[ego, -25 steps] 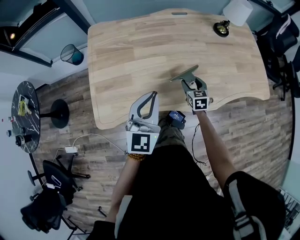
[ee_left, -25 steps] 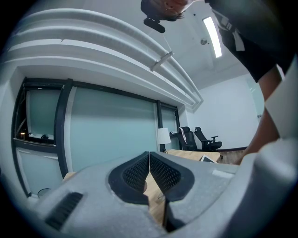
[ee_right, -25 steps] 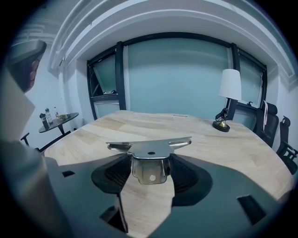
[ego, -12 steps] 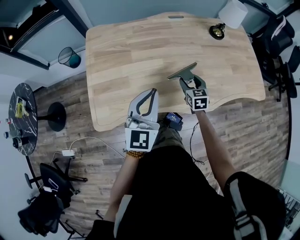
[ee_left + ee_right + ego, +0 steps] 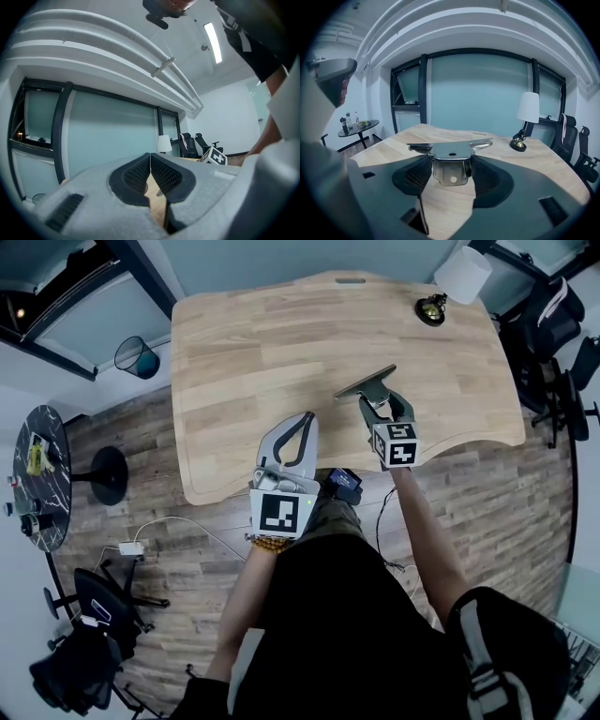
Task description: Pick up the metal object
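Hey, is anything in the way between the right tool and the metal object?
Nothing visible. The right tool is shut on the metal object, gripping it by both sides. The left tool is shut and empty by the table's near edge, and the lamp stands at the far corner.

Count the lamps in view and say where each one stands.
1. The lamp stands at the far right corner of the desk; no other shows, though one could be hidden off-frame.

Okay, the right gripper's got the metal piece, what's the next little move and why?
Probably raise the right gripper straight up a little. Its jaws are shut on the metal object, which sits level and close to the wooden table, so a short rise should clear it. The left gripper is shut on nothing.
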`<state>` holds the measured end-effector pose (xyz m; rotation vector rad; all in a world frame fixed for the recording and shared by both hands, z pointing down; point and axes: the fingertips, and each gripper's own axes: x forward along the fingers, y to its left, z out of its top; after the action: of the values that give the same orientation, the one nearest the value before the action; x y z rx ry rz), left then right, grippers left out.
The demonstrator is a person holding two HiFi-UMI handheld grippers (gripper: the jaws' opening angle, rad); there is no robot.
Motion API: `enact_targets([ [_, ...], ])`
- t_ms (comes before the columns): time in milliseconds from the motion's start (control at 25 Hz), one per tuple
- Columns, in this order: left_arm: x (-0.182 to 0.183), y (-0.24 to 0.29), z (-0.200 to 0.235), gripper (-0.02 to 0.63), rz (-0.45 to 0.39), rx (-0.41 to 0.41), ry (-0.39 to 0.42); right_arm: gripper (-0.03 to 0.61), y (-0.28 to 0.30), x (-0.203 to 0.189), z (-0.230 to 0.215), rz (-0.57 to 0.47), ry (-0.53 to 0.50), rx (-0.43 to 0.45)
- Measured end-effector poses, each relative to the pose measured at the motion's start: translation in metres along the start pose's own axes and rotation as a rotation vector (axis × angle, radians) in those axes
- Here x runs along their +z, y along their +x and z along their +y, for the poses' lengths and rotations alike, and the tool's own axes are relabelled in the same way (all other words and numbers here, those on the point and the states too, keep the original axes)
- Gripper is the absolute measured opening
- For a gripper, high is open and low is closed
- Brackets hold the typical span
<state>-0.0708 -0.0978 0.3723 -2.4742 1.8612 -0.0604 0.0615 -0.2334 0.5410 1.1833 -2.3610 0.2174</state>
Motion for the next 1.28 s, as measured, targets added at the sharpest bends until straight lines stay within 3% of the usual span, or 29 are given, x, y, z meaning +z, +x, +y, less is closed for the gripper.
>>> enact_targets([
  [280,0.002,0.002,0.003,0.017,-0.008,-0.001,-0.005,0.261,-0.015,0.038,0.014,-0.083,0.042,0.032],
  [560,0.007,0.001,0.000,0.017,-0.011,-0.004,0.002,0.262,-0.040,0.070,0.031,-0.153,0.021,0.062],
  [1280,0.008,-0.007,-0.006,0.017,-0.029,0.006,0.028,0.262,-0.083,0.115,0.062,-0.256,-0.020,0.078],
])
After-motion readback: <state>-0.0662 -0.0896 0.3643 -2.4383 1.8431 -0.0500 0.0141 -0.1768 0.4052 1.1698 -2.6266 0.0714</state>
